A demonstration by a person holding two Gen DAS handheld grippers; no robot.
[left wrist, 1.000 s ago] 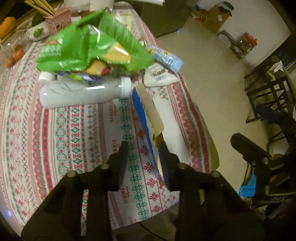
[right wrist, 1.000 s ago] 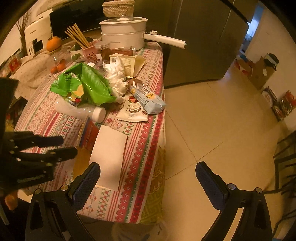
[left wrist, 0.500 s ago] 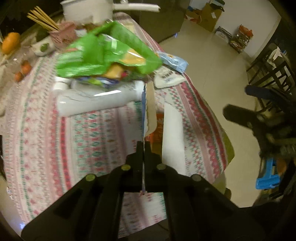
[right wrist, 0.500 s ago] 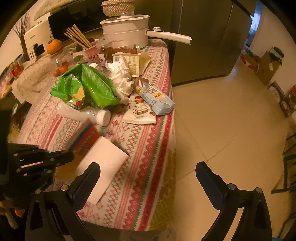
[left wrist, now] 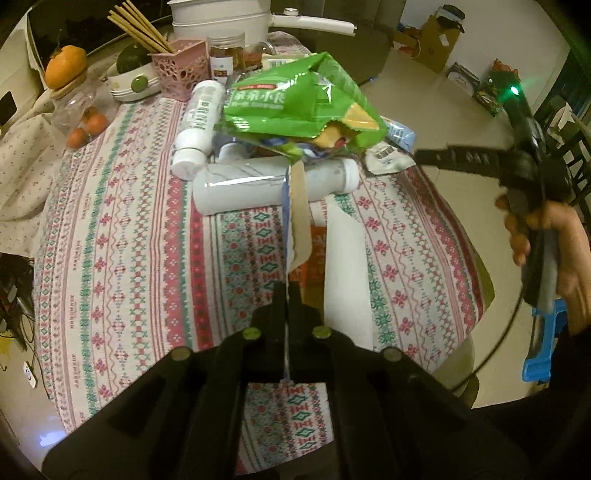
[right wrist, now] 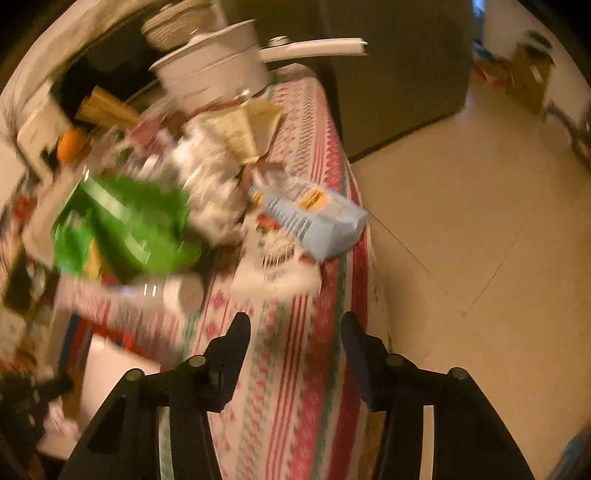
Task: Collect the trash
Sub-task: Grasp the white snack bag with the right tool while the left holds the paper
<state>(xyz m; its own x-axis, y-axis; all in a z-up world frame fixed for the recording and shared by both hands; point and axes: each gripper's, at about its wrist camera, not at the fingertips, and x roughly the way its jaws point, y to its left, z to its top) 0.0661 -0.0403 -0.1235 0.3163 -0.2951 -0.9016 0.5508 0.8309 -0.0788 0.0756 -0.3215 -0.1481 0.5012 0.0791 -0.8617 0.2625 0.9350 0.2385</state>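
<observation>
My left gripper (left wrist: pixel 286 291) is shut on the torn blue-and-brown flap (left wrist: pixel 299 221) of a flattened carton (left wrist: pixel 343 266), which stands on edge above the patterned tablecloth (left wrist: pixel 122 240). Behind it lies a white bottle (left wrist: pixel 251 184) under a green snack bag (left wrist: pixel 303 103). In the blurred right wrist view my right gripper (right wrist: pixel 295 332) hangs over the cloth near the table's right edge. Its jaws are closing and nothing is between them. A pale blue packet (right wrist: pixel 317 218) and a white wrapper (right wrist: pixel 273 273) lie just beyond it.
A second white bottle (left wrist: pixel 199 125), a pink chopstick holder (left wrist: pixel 177 70), jars, fruit and a white pot (left wrist: pixel 221 14) crowd the table's far end. Tiled floor (right wrist: pixel 461 221) lies to the right of the table. A hand (left wrist: pixel 546 240) holds the right gripper's handle.
My left gripper shut on the carton's flap and drew it up and back. My right gripper swung down over the table's right side, and its jaws have narrowed.
</observation>
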